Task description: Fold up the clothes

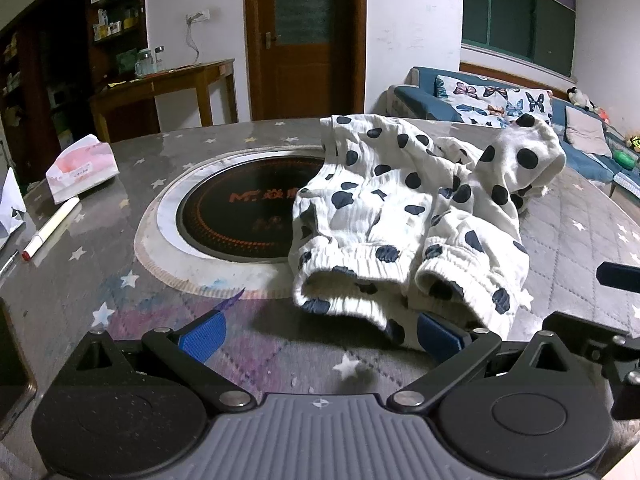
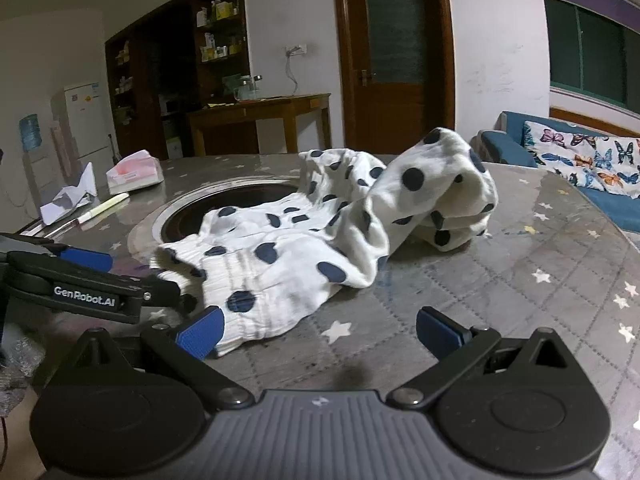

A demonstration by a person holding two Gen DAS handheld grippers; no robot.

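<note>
A white garment with dark polka dots (image 1: 404, 216) lies crumpled on the grey star-patterned table (image 1: 120, 264), partly over a round black hotplate (image 1: 240, 216). Its two elastic cuffs face me. My left gripper (image 1: 320, 338) is open just in front of the cuffs; its right pad (image 1: 438, 338) touches the cloth. In the right wrist view the garment (image 2: 304, 240) lies ahead and to the left. My right gripper (image 2: 320, 334) is open, its left pad (image 2: 202, 334) at the cloth's near edge. The left gripper (image 2: 80, 284) shows at the left.
A tissue pack (image 1: 80, 170), a marker pen (image 1: 50, 230) and crumpled paper (image 2: 70, 200) lie at the table's left. A wooden side table (image 2: 260, 116), a door and shelves stand behind. A blue sofa (image 1: 520, 112) is at the right.
</note>
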